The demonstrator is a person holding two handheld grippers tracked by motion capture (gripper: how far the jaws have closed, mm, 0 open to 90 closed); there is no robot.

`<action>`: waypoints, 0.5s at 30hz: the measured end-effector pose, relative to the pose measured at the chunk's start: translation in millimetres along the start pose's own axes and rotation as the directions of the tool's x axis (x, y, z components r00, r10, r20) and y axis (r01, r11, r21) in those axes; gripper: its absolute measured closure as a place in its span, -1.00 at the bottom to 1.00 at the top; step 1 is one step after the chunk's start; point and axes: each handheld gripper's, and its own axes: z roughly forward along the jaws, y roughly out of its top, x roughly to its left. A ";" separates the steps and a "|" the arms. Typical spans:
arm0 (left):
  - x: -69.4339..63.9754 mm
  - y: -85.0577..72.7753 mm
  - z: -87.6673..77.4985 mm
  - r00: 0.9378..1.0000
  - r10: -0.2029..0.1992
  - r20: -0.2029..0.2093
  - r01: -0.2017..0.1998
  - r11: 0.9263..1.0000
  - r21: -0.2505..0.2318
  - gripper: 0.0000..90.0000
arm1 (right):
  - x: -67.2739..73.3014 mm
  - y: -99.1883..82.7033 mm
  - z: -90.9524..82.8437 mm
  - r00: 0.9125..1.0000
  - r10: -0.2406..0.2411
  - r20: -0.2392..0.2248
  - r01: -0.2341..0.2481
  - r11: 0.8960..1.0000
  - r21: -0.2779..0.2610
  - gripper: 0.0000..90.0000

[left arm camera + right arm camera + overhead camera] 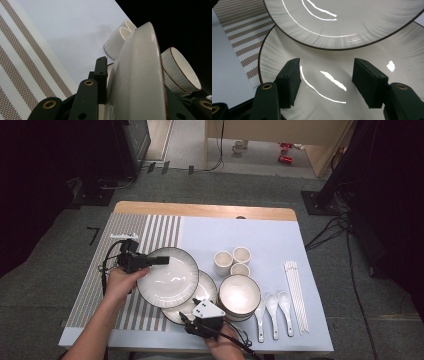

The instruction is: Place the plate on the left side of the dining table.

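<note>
A white plate with a dark rim (pixel 167 279) is held up at a tilt over the table's left half, my left gripper (pixel 161 260) shut on its far-left rim. In the left gripper view the plate (pixel 140 75) stands edge-on between the black jaws. A second, matching plate (pixel 206 290) lies flat on the cloth, partly under the raised one. My right gripper (pixel 193 307) hovers at that plate's near edge. In the right gripper view it (pixel 329 81) stands open over the lower plate (pixel 324 62), nothing between its pads, with the raised plate (pixel 342 20) just ahead.
Three white cups (pixel 233 261) stand behind a stack of bowls (pixel 240 295) right of the plates. Three spoons (pixel 272 309) and a row of white sticks (pixel 296 292) lie at the right. A striped placemat (pixel 100 285) covers the left side.
</note>
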 end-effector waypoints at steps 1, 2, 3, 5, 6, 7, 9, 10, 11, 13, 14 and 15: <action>-0.1 0.4 -0.8 1.000 0.000 -0.003 0.000 1.000 0.001 0.65 | 0.2 0.0 0.0 1.000 0.000 0.002 0.000 1.000 0.001 -0.13; -0.2 0.7 -1.4 1.000 0.000 -0.005 0.000 1.000 0.002 0.65 | 0.3 0.0 0.0 1.000 -0.001 0.005 0.001 1.000 0.001 -0.13; -0.2 0.7 -1.4 1.000 0.000 -0.005 0.000 1.000 0.002 0.65 | 0.4 0.0 0.1 1.000 -0.001 0.006 0.001 1.000 0.002 -0.13; 0.0 1.5 -2.7 1.000 -0.001 -0.007 0.001 1.000 0.005 0.65 | 0.5 0.0 0.1 1.000 -0.001 0.009 0.001 1.000 0.002 -0.13; 0.3 2.3 -3.8 1.000 -0.001 -0.010 0.001 1.000 0.005 0.65 | 0.6 0.0 0.2 1.000 -0.002 0.011 0.002 1.000 0.002 -0.14; 0.3 2.3 -3.8 1.000 -0.001 -0.010 0.001 1.000 0.005 0.65 | 0.7 0.0 0.1 1.000 -0.003 0.012 0.003 1.000 0.002 -0.14; 0.5 3.6 -5.9 1.000 0.002 -0.013 -0.002 1.000 0.004 0.65 | 0.8 0.0 0.2 1.000 -0.003 0.013 0.003 1.000 0.003 -0.14; 0.5 4.2 -6.8 1.000 0.002 -0.013 -0.002 1.000 0.002 0.66 | 0.8 0.0 0.2 1.000 -0.003 0.014 0.003 1.000 0.003 -0.14; 0.6 4.7 -7.8 1.000 0.001 -0.014 -0.001 1.000 0.002 0.66 | 0.8 0.0 0.2 1.000 -0.002 0.015 0.002 1.000 0.003 -0.15; 1.0 5.4 -9.0 1.000 0.003 -0.014 -0.003 1.000 0.000 0.66 | 0.7 0.0 0.1 1.000 -0.003 0.016 0.003 1.000 0.004 -0.15; 1.1 6.3 -10.6 1.000 -0.004 -0.015 0.004 1.000 -0.003 0.66 | 0.8 0.1 0.2 1.000 0.000 0.019 0.000 1.000 0.005 -0.17; 1.6 6.8 -11.4 1.000 -0.007 -0.012 0.007 1.000 -0.007 0.66 | 0.8 0.0 0.2 1.000 0.001 0.020 -0.001 1.000 0.004 -0.17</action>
